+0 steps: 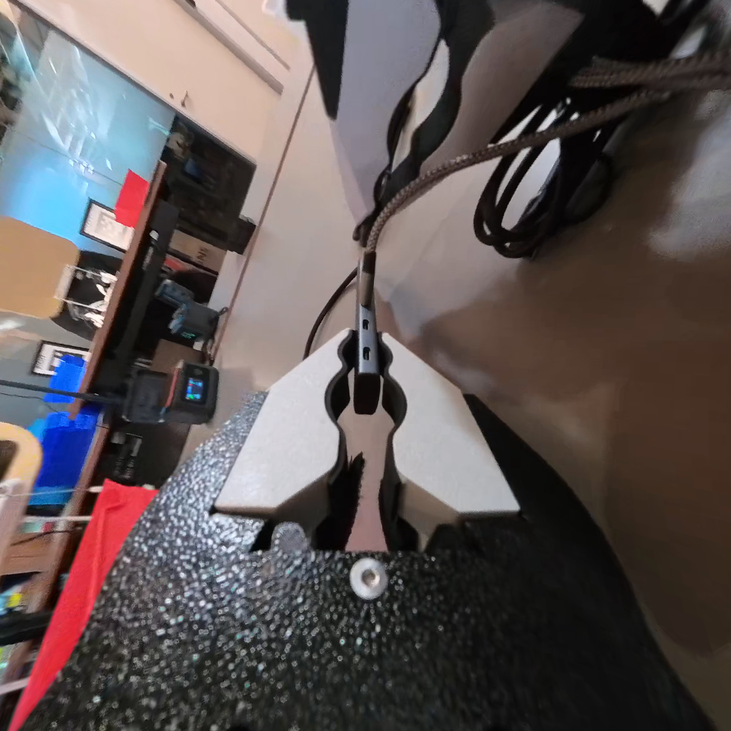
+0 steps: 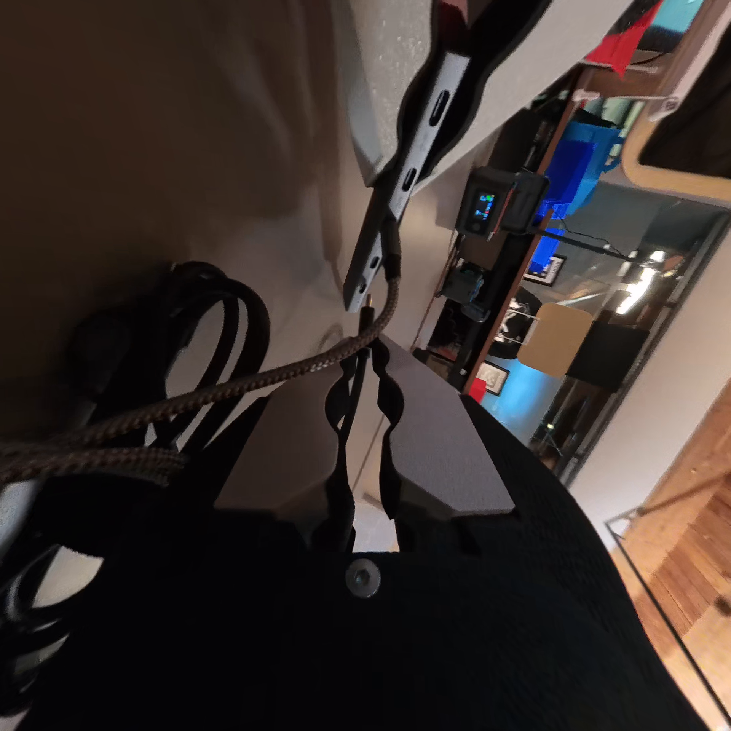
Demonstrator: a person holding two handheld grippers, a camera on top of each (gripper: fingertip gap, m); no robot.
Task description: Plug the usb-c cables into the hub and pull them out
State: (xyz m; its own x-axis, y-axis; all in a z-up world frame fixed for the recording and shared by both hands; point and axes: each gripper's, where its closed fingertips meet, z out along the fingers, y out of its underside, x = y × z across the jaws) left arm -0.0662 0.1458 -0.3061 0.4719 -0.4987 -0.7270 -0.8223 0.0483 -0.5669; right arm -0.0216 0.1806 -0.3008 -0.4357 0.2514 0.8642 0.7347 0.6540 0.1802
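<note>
Hub (image 1: 366,356), small rigid metal bar, held off the worktop (image 1: 593,356) in the left gripper (image 1: 366,348).
Jaws clamp its end; braided cable (image 2: 277,379) is plugged in; right gripper (image 2: 366,352) pinches a thin, stiff black plug (image 2: 367,312) by its body, near a free port.

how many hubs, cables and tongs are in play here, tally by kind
usb-c hub: 1, clamped in the left tongs
cables: 3: braided brown cable at the hub, thin black cable in the right tongs, coiled black cable on the table
tongs: 2
total: 6
</note>
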